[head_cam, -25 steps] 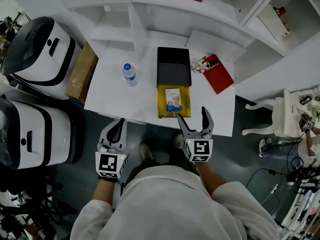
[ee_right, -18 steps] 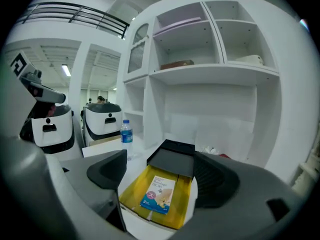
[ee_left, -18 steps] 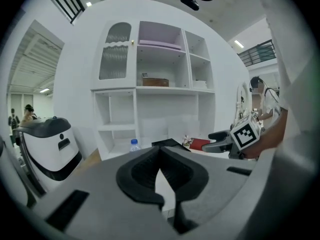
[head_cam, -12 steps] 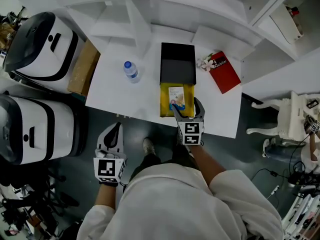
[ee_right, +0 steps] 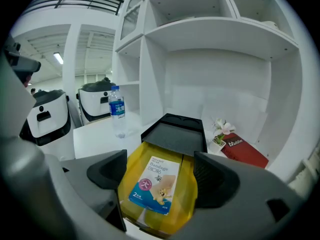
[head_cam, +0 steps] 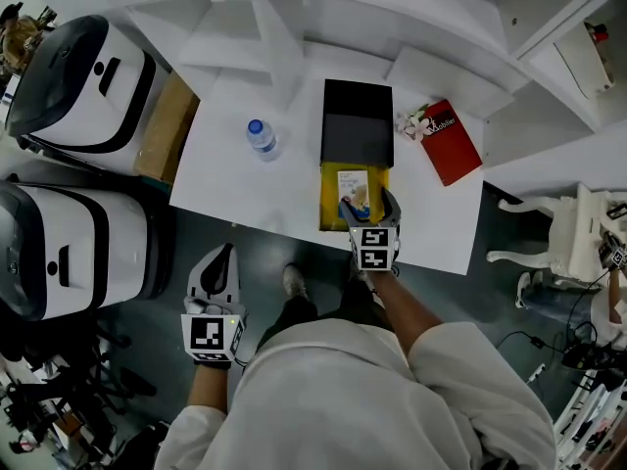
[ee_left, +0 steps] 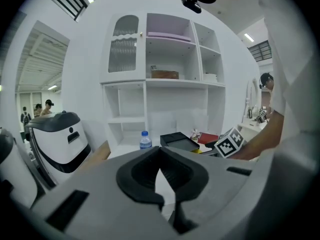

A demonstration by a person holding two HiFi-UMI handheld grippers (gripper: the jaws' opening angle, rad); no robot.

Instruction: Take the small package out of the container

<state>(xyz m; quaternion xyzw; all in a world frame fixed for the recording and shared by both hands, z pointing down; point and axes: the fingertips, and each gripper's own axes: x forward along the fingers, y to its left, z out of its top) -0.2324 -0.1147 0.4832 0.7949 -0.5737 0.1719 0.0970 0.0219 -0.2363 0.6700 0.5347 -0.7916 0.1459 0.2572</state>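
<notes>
A yellow container (head_cam: 331, 202) lies open at the table's front edge, with a black tray (head_cam: 358, 123) just behind it. In it lies a small flat bandage package (head_cam: 354, 191), white and blue. My right gripper (head_cam: 369, 210) is open over the container's near end, its jaws on either side of the package. The right gripper view shows the package (ee_right: 155, 183) between the open jaws of the right gripper (ee_right: 159, 167), lying on the yellow container (ee_right: 188, 189). My left gripper (head_cam: 218, 274) hangs below the table's front, shut and empty (ee_left: 167, 200).
A water bottle (head_cam: 261, 137) stands on the white table (head_cam: 235, 184) left of the tray. A red book (head_cam: 452, 142) and a small flower (head_cam: 411, 122) lie at the right. White shelves rise behind. A cardboard box (head_cam: 162, 125) and two white machines (head_cam: 69, 81) stand at the left.
My right gripper has moved forward from below the table's edge to over the yellow container, staying open around the package. The left gripper has hardly moved.
</notes>
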